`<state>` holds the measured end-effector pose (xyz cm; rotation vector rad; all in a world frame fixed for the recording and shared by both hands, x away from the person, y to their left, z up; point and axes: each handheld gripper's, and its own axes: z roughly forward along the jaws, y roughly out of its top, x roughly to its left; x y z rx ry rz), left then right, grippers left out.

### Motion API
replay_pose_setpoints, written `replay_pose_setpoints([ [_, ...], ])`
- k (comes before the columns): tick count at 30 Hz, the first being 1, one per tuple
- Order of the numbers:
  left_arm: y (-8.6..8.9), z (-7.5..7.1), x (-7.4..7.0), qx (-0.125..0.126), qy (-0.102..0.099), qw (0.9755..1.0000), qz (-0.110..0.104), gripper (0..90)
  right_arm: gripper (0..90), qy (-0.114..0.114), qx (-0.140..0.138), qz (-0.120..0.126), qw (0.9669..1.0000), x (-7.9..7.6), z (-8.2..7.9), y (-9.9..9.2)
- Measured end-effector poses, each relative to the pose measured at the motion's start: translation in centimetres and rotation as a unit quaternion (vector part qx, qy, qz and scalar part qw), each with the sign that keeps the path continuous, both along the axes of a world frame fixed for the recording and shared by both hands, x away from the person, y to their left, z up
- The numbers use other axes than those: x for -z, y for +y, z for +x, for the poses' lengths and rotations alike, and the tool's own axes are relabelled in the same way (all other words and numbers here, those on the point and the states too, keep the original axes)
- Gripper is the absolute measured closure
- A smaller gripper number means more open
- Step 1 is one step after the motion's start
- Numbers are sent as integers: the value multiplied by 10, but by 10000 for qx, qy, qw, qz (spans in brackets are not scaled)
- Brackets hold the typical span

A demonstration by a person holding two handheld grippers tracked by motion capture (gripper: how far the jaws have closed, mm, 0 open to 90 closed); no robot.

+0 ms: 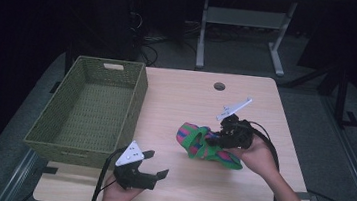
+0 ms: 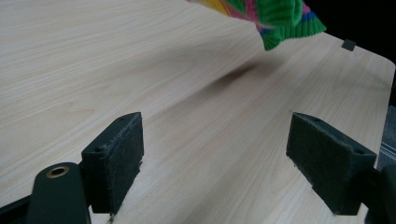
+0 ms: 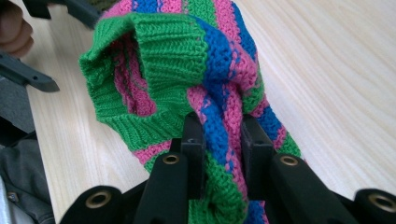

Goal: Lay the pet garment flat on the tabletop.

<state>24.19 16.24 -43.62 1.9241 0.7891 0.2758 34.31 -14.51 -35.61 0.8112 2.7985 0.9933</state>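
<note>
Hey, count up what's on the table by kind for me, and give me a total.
Striped knit sock: 1, pinched in the right gripper
Green woven basket: 1
Handheld grippers: 2, counting the left gripper, whose jaws are open
Total: 4

A pale wooden table (image 1: 201,103) carries everything here. On its left side sits a green woven basket (image 1: 90,111), hanging slightly over the left edge. To the right of the basket, well apart, a striped knitted piece (image 1: 202,145) rests partly on the wood.
</note>
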Motion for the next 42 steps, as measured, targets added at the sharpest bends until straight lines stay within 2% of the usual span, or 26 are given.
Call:
replay_pose_setpoints([
  [3, 0, 0, 0, -4, -5, 10000, -13, 187, 748, 49, -28, 15, 10000, 5, -3, 2],
  [6, 0, 0, 0, -8, -1, 10000, -19, 187, 748, 175, 0, 139, 9998, 9, -6, 2],
  [11, 0, -1, 0, -19, 13, 10000, -43, 187, 748, 238, -8, 119, 9996, 17, -9, 4],
  [26, 1, -2, -1, -30, -15, 10000, -76, 187, 739, 765, 2, -16, 9971, 62, -9, 26],
  [30, 1, -2, -1, -27, -3, 10000, -83, 187, 727, 794, -35, -79, 9968, 71, -11, 33],
  [33, 1, -1, -1, -22, -13, 10000, -71, 187, 722, 662, -109, -225, 9975, 74, -15, 37],
  [37, 1, -1, -1, 12, -29, 10000, -6, 187, 683, 621, -193, -305, 9974, 79, -19, 40],
  [42, 1, -2, 0, -31, 5, 10000, -62, 187, 541, 749, -423, -304, 9958, 88, -19, 41],
])
